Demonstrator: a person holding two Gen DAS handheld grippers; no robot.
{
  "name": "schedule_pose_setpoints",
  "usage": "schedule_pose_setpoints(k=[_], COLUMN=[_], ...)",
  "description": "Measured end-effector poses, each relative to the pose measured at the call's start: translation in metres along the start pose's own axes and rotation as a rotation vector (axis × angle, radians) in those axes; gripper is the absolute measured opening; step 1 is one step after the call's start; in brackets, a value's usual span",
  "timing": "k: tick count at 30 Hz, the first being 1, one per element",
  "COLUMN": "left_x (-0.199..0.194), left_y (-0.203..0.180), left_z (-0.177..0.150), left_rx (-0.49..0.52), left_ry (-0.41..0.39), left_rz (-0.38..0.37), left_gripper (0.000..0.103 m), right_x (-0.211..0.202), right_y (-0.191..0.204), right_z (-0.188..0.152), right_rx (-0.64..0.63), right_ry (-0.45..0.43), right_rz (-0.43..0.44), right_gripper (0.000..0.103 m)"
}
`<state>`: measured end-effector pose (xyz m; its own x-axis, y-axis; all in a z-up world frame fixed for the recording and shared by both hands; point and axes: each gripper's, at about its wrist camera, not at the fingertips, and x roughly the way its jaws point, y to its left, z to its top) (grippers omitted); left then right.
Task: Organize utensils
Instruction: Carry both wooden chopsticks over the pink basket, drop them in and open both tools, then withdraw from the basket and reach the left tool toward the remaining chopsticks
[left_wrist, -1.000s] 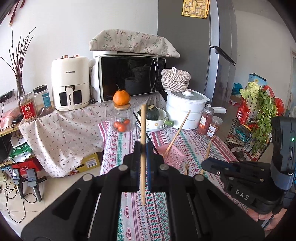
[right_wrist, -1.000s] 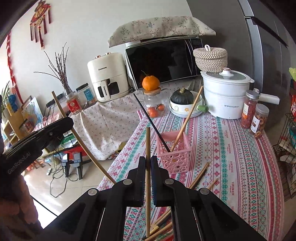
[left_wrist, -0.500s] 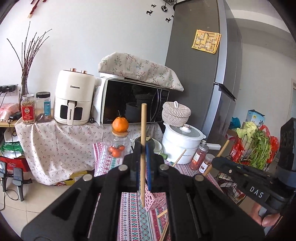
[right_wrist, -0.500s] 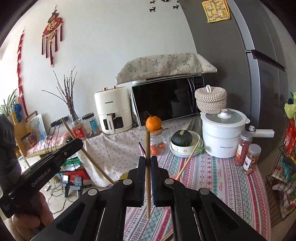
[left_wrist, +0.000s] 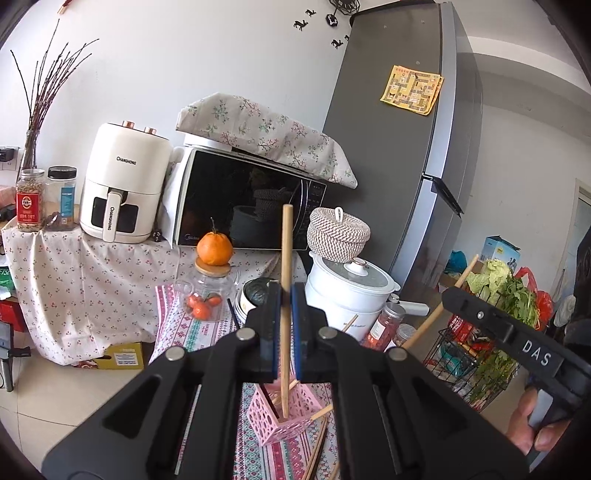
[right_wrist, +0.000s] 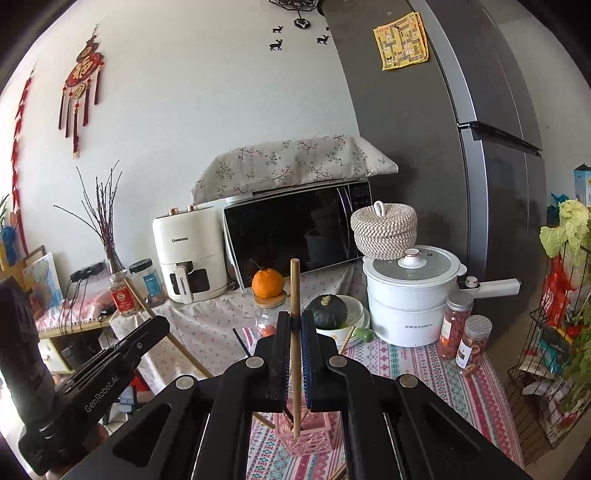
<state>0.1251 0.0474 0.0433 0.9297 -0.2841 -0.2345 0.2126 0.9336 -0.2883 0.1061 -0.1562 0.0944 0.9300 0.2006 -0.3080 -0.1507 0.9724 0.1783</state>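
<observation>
The left tool (left_wrist: 284, 295) has its two fingers pressed together on a wooden chopstick (left_wrist: 285, 295), held nearly upright, its lower tip just inside the pink basket (left_wrist: 284, 417) that stands on the patterned tabletop (left_wrist: 258, 454). The right tool (right_wrist: 295, 321) is likewise pinching a second chopstick (right_wrist: 294, 332), also close to upright, with its lower end over or just inside the same basket (right_wrist: 306, 435); from this angle contact with the basket floor cannot be told. Compared with a second ago, both tools have risen and tipped upward: the basket, then ahead of the fingers at mid-frame, now sits low between the tool arms, and the fridge (left_wrist: 399, 147) and upper wall fill more of the views. The basket lies directly below and just ahead of both tools. Loose chopsticks (left_wrist: 317, 446) lie on the cloth beside the basket. In the left view the right tool (left_wrist: 448, 295) appears at the side, its stick slanting; in the right view the left tool (right_wrist: 162, 325) appears at the left.
</observation>
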Motion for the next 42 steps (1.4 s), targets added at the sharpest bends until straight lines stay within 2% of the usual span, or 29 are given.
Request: schedule_pose_setpoints(k=[3, 11, 15, 16, 18, 19, 20, 22, 26, 36, 37, 39, 41, 42], left_x=[0.011, 0.041, 0.053, 0.055, 0.055, 0.054, 0.052, 0.049, 0.045, 0.035, 0.035, 0.034, 0.035, 0.035], left_y=[-0.003, -0.010, -0.008, -0.007, -0.008, -0.008, -0.008, -0.009, -0.002, 0.015, 0.015, 0.018, 0.020, 0.021], left_z=[-0.007, -0.027, -0.031, -0.031, -0.031, -0.031, -0.030, -0.028, -0.027, -0.043, -0.044, -0.047, -0.049, -0.051], left_rx=[0.007, 0.058, 0.051, 0.050, 0.052, 0.054, 0.055, 0.063, 0.058, 0.128, 0.134, 0.135, 0.121, 0.112], left_ry=[0.003, 0.075, 0.122, 0.137, 0.147, 0.146, 0.144, 0.157, 0.221, 0.369, 0.375, 0.392, 0.423, 0.442], left_rz=[0.006, 0.031, 0.011, 0.008, 0.010, 0.009, 0.009, 0.013, 0.055, 0.126, 0.129, 0.133, 0.122, 0.113], left_gripper=[0.006, 0.006, 0.007, 0.012, 0.030, 0.044, 0.049, 0.050, 0.063, 0.071, 0.073, 0.078, 0.083, 0.083], right_x=[0.004, 0.022, 0.034, 0.037, 0.043, 0.046, 0.049, 0.054, 0.066, 0.099, 0.101, 0.101, 0.096, 0.092], right_y=[-0.006, -0.023, -0.029, -0.030, -0.031, -0.032, -0.032, -0.032, -0.030, -0.027, -0.026, -0.025, -0.024, -0.024], right_z=[0.002, -0.002, -0.008, -0.010, -0.013, -0.015, -0.016, -0.019, -0.023, -0.042, -0.043, -0.042, -0.041, -0.040], right_rx=[0.014, 0.074, 0.086, 0.087, 0.091, 0.092, 0.091, 0.084, 0.060, 0.060, 0.064, 0.068, 0.065, 0.063], right_ry=[-0.018, -0.030, -0.033, -0.032, -0.020, -0.014, -0.009, 0.003, 0.038, 0.157, 0.167, 0.176, 0.168, 0.163], right_rz=[-0.016, -0.039, -0.040, -0.040, -0.037, -0.037, -0.039, -0.046, -0.065, -0.063, -0.057, -0.042, -0.034, -0.034], right_gripper=[0.005, 0.005, 0.005, 0.005, 0.005, 0.005, 0.005, 0.005, 0.005, 0.006, 0.008, 0.019, 0.035, 0.039])
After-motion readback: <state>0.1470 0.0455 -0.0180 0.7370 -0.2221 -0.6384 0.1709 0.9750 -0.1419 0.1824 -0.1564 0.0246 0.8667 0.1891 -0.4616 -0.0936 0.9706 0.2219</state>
